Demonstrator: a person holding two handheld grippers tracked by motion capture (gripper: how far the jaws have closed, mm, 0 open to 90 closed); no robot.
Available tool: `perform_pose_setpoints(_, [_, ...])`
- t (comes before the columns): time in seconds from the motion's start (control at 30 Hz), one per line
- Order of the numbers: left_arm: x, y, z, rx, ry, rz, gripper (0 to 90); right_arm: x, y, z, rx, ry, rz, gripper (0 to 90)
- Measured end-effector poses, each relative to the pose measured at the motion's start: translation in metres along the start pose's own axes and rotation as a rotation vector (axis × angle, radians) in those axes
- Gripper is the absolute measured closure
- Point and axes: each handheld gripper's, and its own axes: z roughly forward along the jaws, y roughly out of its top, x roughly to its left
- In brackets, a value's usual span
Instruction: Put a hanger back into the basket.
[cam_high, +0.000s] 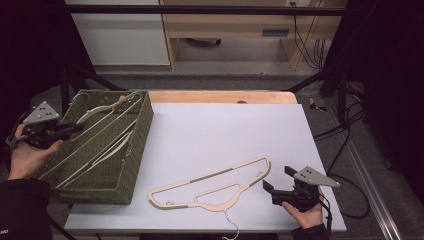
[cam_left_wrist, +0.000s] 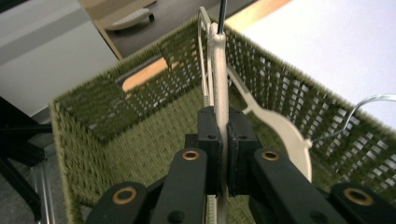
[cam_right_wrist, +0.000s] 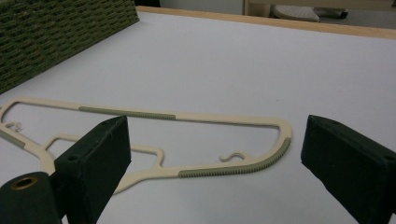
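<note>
A green woven basket (cam_high: 142, 131) stands at the table's left and holds several cream hangers. My left gripper (cam_high: 75, 127) reaches in over its left rim, shut on one cream hanger (cam_left_wrist: 218, 70) seen edge-on between the pads (cam_left_wrist: 223, 126). That hanger runs toward the basket's (cam_left_wrist: 93, 102) far corner. Beside it lies a second hanger (cam_left_wrist: 285, 130) with a wire hook. Another cream hanger (cam_high: 212, 175) lies flat on the white table near the front. My right gripper (cam_high: 279, 178) stands open just right of that hanger's end, which lies ahead of its jaws (cam_right_wrist: 215, 140) in the right gripper view (cam_right_wrist: 126, 113).
The white tabletop (cam_high: 225, 125) has a wooden strip (cam_high: 220, 96) along its far edge. The basket's wall (cam_right_wrist: 56, 32) rises at the left of the right gripper view. Dark frame posts and loose cables (cam_high: 345, 130) stand off the table's right side.
</note>
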Motion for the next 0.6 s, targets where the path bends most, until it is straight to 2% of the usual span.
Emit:
perform_pose_setpoints(0.23, [-0.007, -0.02, 0.016, 0.021, -0.006, -0.01, 86.1, 0.0, 0.0, 0.001, 0.001, -0.001, -0.003, 8.9])
perform_pose_setpoints(0.4, [-0.014, -0.032, 0.03, 0.06, -0.008, -0.004, 86.1, 0.001, -0.001, 0.001, 0.007, -0.001, -0.004, 8.9])
perform_pose_setpoints(0.5, [-0.019, -0.037, 0.035, 0.055, -0.007, -0.018, 86.0, 0.001, -0.001, 0.001, 0.007, -0.001, -0.003, 8.9])
perform_pose_setpoints(0.6, [-0.022, -0.037, 0.038, 0.101, -0.024, -0.006, 85.0, 0.002, -0.001, 0.002, 0.009, -0.003, 0.003, 9.0])
